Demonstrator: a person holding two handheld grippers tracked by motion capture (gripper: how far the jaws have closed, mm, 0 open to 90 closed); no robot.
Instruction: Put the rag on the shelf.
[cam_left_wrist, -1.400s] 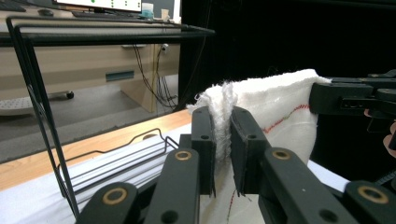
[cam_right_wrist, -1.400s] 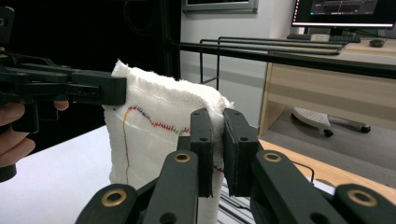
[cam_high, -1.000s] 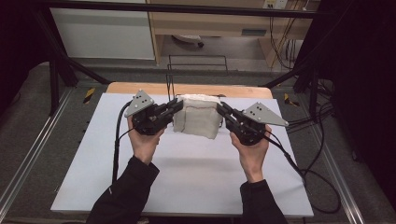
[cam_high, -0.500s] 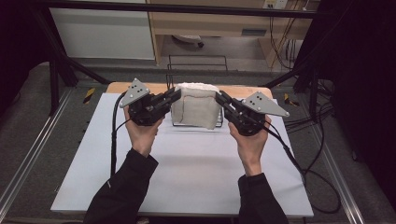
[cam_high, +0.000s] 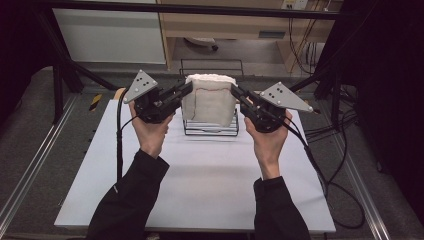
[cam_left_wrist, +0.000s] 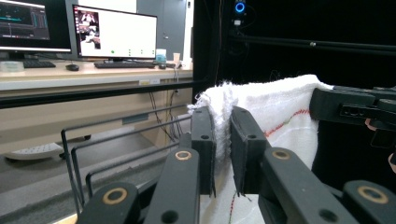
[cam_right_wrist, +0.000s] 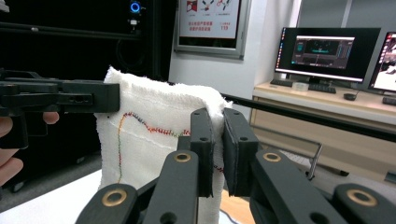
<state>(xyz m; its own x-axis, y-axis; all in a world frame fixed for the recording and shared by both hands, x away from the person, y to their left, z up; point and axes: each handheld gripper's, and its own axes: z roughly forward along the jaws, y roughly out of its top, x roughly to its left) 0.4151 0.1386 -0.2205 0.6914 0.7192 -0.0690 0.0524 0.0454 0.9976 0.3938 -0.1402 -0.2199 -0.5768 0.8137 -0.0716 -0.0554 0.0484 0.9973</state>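
Note:
A folded white towel (cam_high: 209, 100) with a coloured stitched line hangs between my two grippers, lifted above a black wire rack (cam_high: 210, 127) at the table's far middle. My left gripper (cam_high: 186, 88) is shut on the towel's upper left corner, its jaws clamped on the white towel (cam_left_wrist: 271, 112). On the upper right corner my right gripper (cam_high: 235, 93) is shut too, pinching the edge of the white towel (cam_right_wrist: 154, 121). The towel's lower edge hangs down in front of the rack; whether they touch is hidden. The other gripper's black jaws show at the far corner in each gripper view.
The white table top (cam_high: 210, 175) stretches toward me below the towel. Black rack wires (cam_left_wrist: 116, 140) rise to the left in the left gripper view. Cables (cam_high: 325, 170) trail off the table's right side. A desk with monitors (cam_right_wrist: 327, 46) stands beyond the table.
Both grippers have carried the towel away from me and upward, from low over the table to above the wire rack. The towel now hangs stretched between them.

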